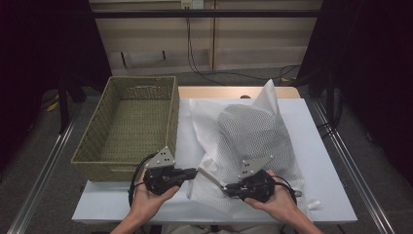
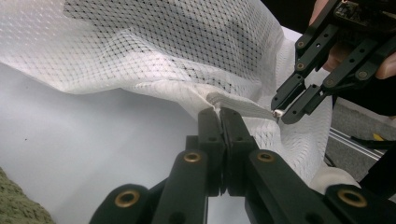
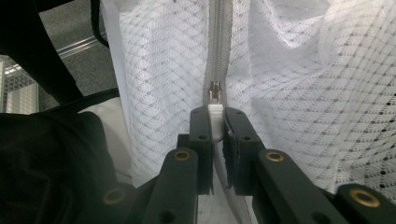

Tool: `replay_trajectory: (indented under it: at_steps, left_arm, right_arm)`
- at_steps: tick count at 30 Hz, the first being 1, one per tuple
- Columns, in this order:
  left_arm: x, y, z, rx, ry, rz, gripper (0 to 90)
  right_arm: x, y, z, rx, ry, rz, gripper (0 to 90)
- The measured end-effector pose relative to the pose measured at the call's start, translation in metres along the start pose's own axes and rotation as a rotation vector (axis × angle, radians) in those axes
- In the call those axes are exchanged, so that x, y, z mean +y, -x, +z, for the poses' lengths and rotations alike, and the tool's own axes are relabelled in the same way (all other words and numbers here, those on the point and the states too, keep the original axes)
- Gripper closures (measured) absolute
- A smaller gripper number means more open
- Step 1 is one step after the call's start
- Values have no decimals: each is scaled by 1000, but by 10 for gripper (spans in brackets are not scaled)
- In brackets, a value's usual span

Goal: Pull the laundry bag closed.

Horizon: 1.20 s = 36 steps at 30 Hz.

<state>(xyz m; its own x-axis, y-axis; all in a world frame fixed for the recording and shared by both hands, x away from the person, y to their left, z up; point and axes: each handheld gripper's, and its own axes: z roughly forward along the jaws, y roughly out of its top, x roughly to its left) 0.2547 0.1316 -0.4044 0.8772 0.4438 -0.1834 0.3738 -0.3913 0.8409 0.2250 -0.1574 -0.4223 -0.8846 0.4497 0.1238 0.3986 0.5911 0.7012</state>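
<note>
- Left gripper [image 1: 194, 171]: jaws pressed together on the end of the zipper tape [image 2: 233, 103] at the near left edge of the mesh laundry bag [image 1: 253, 131]; no gap shows between the two black jaws in the left gripper view.
- Right gripper [image 1: 225, 188]: jaws nearly together, pinching the white zipper pull [image 3: 215, 122]; the metal slider [image 3: 214, 92] sits just beyond the jaw tips on the grey zipper line.
- In the left gripper view the right gripper [image 2: 280, 113] is seen to the right, its tips meeting the zipper tape a short way along from the left jaws.
- Mesh laundry bag: white, net-patterned, bulging and rumpled; it lies on the white table [image 1: 321, 161], right of centre, with one corner peaking up at the far side. Its contents cannot be made out through the mesh.
- Woven basket [image 1: 129, 124]: olive-green, rectangular, at the left of the table, just beside the bag.
</note>
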Motion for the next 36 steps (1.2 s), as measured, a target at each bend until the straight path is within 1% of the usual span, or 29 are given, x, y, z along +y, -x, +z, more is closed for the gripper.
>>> replay_trajectory:
  at_steps: [3, 4, 5, 12, 13, 14, 16, 17, 18, 19, 20, 23, 24, 25, 26, 27, 29, 30, 31, 32, 35, 36]
  left_arm:
    - [0, -1, -1, 3, 1, -4, 885]
    - [0, -2, -1, 8, -1, -3, 885]
    - [-1, -2, -1, 3, 2, -4, 885]
    - [0, -2, -2, 11, 4, -11, 885]
    - [0, -2, -2, 9, 7, -13, 885]
    - [0, -2, -2, 9, 5, -12, 884]
    - [-1, -2, -2, 10, 8, -11, 884]
    - [0, -2, -2, 9, 8, -12, 884]
    - [0, -3, -2, 13, 7, -11, 884]
    - [0, -3, -2, 9, 8, -7, 884]
    - [0, -3, -1, 7, 10, -9, 884]
    - [0, -3, -1, 11, 4, -2, 884]
    - [0, -3, -1, 7, 2, 2, 883]
    - [-1, -2, 0, 5, 2, 4, 883]
    - [-1, -2, 0, 4, -1, 8, 883]
    - [-1, -2, 1, 6, 1, 8, 883]
    - [-1, -2, 0, 5, 5, 1, 883]
    - [-1, -2, 0, 7, 2, 2, 883]
    - [-1, -2, 0, 9, 3, 3, 883]
    - [-1, -2, 0, 8, 1, 7, 883]
    - [0, -2, 1, 4, 7, -1, 882]
    - [1, -2, 0, 4, 11, 2, 882]
  right_arm:
    - [-2, 1, 1, 3, -7, 6, 824]
    - [-3, 1, 1, -5, -9, 8, 824]
    - [-3, 1, 1, 2, -9, 7, 824]
    - [-5, 1, -1, 1, -10, 10, 824]
    - [-5, 1, -2, 0, -14, 18, 824]
    - [-6, 2, -3, -12, -15, 22, 824]
    - [-8, 2, -6, -11, -17, 22, 824]
    - [-8, 2, -7, -17, -19, 30, 824]
    - [-9, 2, -8, -21, -17, 31, 824]
    - [-9, 3, -8, -22, -8, 32, 824]
    - [-10, 3, -8, -14, -1, 35, 824]
    - [-11, 3, -8, -18, -5, 26, 824]
    - [-11, 4, -7, -21, -3, 28, 824]
    - [-12, 4, -7, -10, -4, 29, 824]
    - [-13, 4, -8, -19, -7, 34, 824]
    - [-14, 5, -7, -10, -3, 33, 824]
    - [-15, 4, -7, -20, -11, 31, 823]
    - [-16, 4, -7, -16, -8, 31, 823]
    - [-17, 4, -8, -15, -5, 41, 823]
    - [-17, 4, -9, -17, -5, 33, 824]
    - [-17, 4, -11, -25, -5, 33, 823]
    - [-17, 4, -11, -29, -4, 33, 823]
